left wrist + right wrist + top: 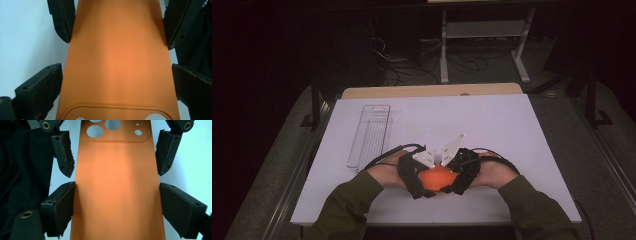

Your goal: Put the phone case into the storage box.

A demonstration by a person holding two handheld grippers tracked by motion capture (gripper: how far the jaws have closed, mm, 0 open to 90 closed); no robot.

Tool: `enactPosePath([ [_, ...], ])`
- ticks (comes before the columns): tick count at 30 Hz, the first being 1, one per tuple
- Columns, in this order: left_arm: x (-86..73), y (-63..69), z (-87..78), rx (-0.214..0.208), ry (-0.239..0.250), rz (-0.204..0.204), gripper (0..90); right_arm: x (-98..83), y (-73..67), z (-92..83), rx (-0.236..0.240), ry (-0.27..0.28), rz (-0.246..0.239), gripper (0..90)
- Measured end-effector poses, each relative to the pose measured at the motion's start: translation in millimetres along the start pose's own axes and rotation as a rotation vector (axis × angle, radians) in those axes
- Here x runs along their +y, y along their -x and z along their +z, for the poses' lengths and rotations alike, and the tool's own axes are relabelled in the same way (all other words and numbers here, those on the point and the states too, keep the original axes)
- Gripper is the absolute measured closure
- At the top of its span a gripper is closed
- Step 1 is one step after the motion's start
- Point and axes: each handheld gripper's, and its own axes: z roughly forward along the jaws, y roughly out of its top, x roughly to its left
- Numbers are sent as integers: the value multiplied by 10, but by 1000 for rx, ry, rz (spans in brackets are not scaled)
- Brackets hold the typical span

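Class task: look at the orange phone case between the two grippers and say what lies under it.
The orange phone case rests back-up on the white table, which shows through its camera holes. Whether a phone sits inside cannot be seen: the case covers that.

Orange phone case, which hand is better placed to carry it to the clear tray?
Probably left. The left tongs and right tongs both straddle the orange phone case, but the clear tray lies toward the table's left side, nearer the left hand.
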Motion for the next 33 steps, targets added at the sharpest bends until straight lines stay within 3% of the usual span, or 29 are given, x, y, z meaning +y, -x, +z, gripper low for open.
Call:
enactPosePath([
  [3,-4,-2,-4,2,-3,2,65,1,0,-1,1,0,-2,152],
  [11,-5,-5,-11,-1,0,0,76,6,-9,-1,2,2,4,152],
  [14,-6,-9,-19,-2,-4,3,132,5,-6,1,0,1,0,152],
  [28,2,-10,-5,-21,-27,2,149,-3,5,20,18,-4,1,149],
  [30,8,-26,-8,-24,-50,25,152,-9,14,22,21,-11,0,148],
  [33,13,-22,1,-24,-58,27,154,-14,7,34,26,-13,8,146],
])
